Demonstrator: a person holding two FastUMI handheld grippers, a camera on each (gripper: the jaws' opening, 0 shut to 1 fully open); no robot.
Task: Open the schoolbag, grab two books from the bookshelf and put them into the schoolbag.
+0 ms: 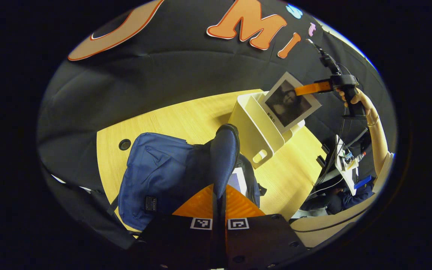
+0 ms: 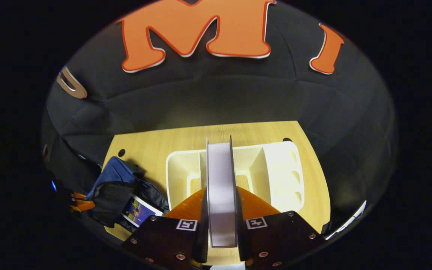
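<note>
The wooden table (image 2: 313, 180) carries everything, with a round cable hole near its far left corner. On its left part lies the blue schoolbag (image 1: 152, 176), soft and slumped, a small dark label sewn near its lower edge. Its mouth is pulled open, and in the right gripper view one book (image 2: 138, 210) with a dark, colourful cover already sits inside the opening.

Right of the schoolbag stands the bookshelf (image 2: 281, 168), a cream-white plastic organiser split by upright dividers into compartments, with oval slots cut in its right-hand wall and a handle cut-out in its end wall. In the right gripper view the compartments beside the raised book look bare.

The second book (image 1: 290, 103) has a white-bordered cover with a dark grey picture. It is held up above the bookshelf's middle compartment; whether its lower edge touches the bookshelf I cannot tell.

The right hand-held gripper (image 2: 221, 221) is clamped on this book, a finger pressed against each cover, pages facing the camera. The left hand-held gripper (image 1: 219, 204) is closed tight on the schoolbag's padded blue flap, holding it upright so the mouth stays spread.
</note>
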